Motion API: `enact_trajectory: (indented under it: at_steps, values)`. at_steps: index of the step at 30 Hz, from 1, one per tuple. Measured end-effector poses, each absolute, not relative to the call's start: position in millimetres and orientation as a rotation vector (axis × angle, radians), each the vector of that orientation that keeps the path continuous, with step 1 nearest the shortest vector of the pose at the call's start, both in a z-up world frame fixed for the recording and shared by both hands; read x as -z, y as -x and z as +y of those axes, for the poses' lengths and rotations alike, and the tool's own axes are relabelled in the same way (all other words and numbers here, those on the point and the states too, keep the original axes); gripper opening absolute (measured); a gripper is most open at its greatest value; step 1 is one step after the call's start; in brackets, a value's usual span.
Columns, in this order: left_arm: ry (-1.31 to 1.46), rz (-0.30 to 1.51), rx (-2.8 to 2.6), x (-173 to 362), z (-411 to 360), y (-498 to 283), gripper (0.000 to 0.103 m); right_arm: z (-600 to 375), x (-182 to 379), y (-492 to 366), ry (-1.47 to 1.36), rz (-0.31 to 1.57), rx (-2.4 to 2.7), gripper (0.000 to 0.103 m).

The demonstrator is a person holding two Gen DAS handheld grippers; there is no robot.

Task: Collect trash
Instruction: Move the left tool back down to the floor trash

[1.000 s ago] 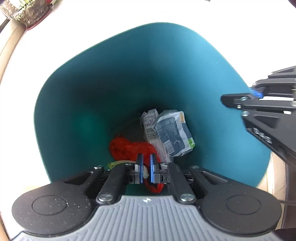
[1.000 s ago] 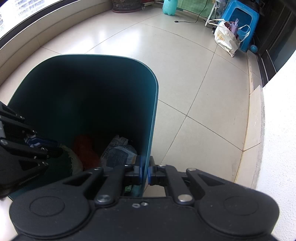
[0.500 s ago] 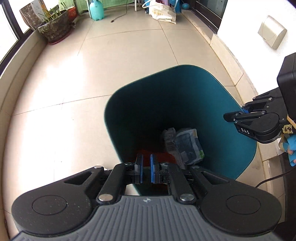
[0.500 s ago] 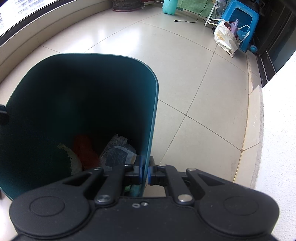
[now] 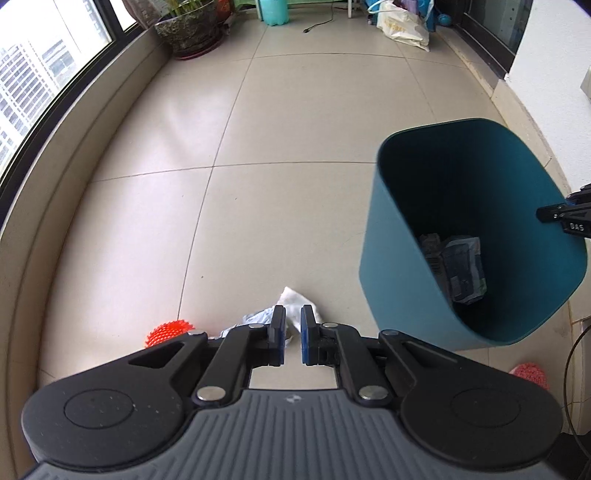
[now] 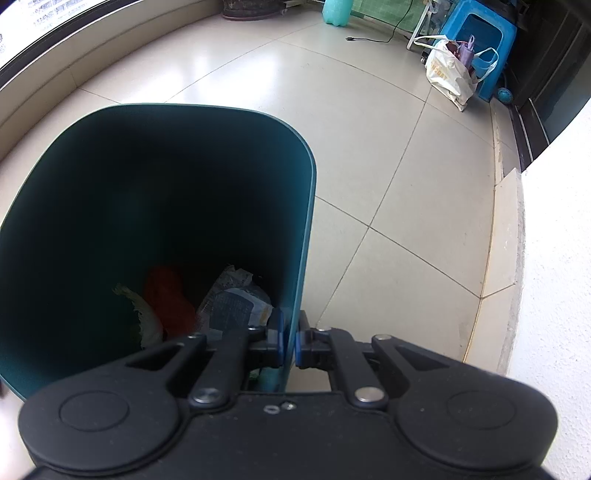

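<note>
Out of the bin and across the floor, the left gripper (image 5: pixel 291 334) is now hanging over the tiles, where a second ago it was looking straight down into the trash bin (image 5: pixel 402 266). Its jaws are sitting almost pressed together with nothing between them.

Starting at the left of the left wrist view, a window is running along the curved ledge, and a potted plant (image 5: pixel 192 26) is standing far back. Lower down, a spiky orange ball (image 5: pixel 168 330) is lying on the floor tiles (image 5: pixel 258 147), just left of the gripper's linkage. Right beyond the fingertips, crumpled white paper (image 5: pixel 293 299) is resting on the floor beside a bluish wrapper (image 5: pixel 258 318), both outside the bin. Further right, the teal bin is tilting, and a printed packet (image 5: pixel 463 269) is showing inside it. At the far right edge, the right gripper (image 5: pixel 554 214) is holding the bin's rim.

Over in the right wrist view, the right gripper (image 6: pixel 290 341) is pinching the bin wall (image 6: pixel 303 221), one pad inside, one outside. Inside, a pale scrap (image 6: pixel 142 314), a red net (image 6: pixel 166 295) and the packet (image 6: pixel 236 301) are lying at the bottom. Far right, a white bag (image 6: pixel 448 70) is leaning against a blue stool (image 6: pixel 480 33).
</note>
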State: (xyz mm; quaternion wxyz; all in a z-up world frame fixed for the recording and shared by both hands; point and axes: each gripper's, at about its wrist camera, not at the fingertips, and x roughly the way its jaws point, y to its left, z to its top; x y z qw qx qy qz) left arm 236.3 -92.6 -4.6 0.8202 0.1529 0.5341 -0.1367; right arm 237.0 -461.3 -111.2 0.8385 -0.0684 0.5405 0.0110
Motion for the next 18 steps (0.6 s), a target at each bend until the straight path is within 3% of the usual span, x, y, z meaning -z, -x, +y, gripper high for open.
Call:
enact_trajectory:
  at_steps: [8, 18]
  values:
    - [-0.335, 1.202, 0.209, 30, -40, -238, 0.007, -460, 112, -238, 0.147, 1.153, -0.016, 0.005]
    - [-0.306, 1.381, 0.123, 120, 12, -235, 0.007, -452, 114, -241, 0.172, 1.162, -0.001, 0.006]
